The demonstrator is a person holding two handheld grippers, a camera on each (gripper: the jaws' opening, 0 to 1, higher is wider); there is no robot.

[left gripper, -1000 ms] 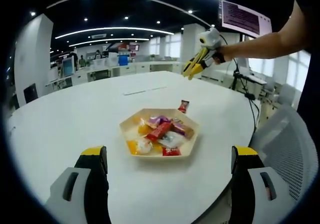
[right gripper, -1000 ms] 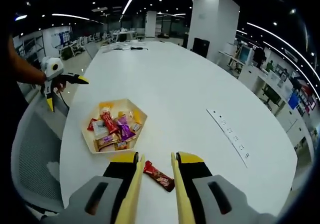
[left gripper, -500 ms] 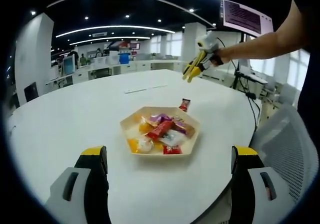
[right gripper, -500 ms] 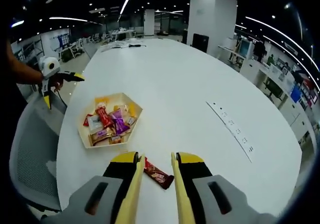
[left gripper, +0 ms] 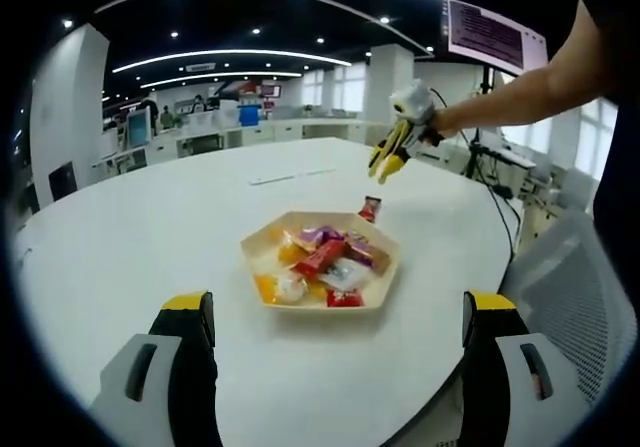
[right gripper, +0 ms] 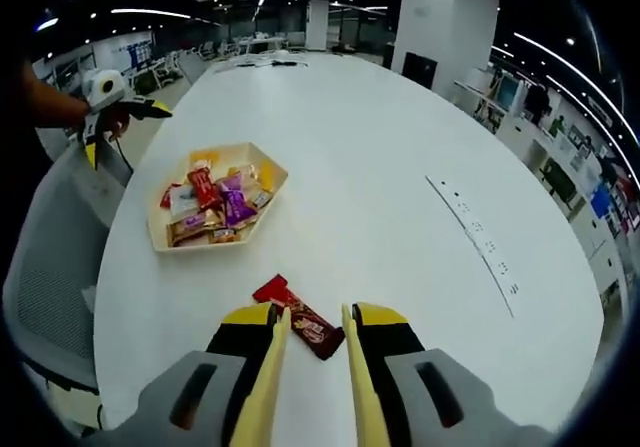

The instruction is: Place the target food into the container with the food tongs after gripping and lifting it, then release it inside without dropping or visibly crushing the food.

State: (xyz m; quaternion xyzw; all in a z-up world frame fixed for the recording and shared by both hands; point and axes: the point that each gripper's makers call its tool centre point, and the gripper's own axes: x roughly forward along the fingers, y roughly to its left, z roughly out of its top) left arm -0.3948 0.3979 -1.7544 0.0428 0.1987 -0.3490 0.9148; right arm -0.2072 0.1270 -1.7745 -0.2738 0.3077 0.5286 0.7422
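Red-wrapped snack bar (right gripper: 300, 317) lies flat on the white table (right gripper: 400, 187), apart from the hexagonal tray (right gripper: 160, 239) holding assorted wrapped sweets, and just ahead of the right gripper (right gripper: 312, 319), whose yellow tong blades stand slightly parted with nothing between them. Left gripper (left gripper: 338, 317) hangs near the table's edge facing the tray (left gripper: 385, 289), jaws spread wide and empty; the right gripper (left gripper: 388, 159) appears there above the bar (left gripper: 369, 209)

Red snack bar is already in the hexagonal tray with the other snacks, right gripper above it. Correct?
Not quite. The red snack bar lies on the white table, outside the hexagonal tray, as the right gripper view shows. The right gripper is above it.
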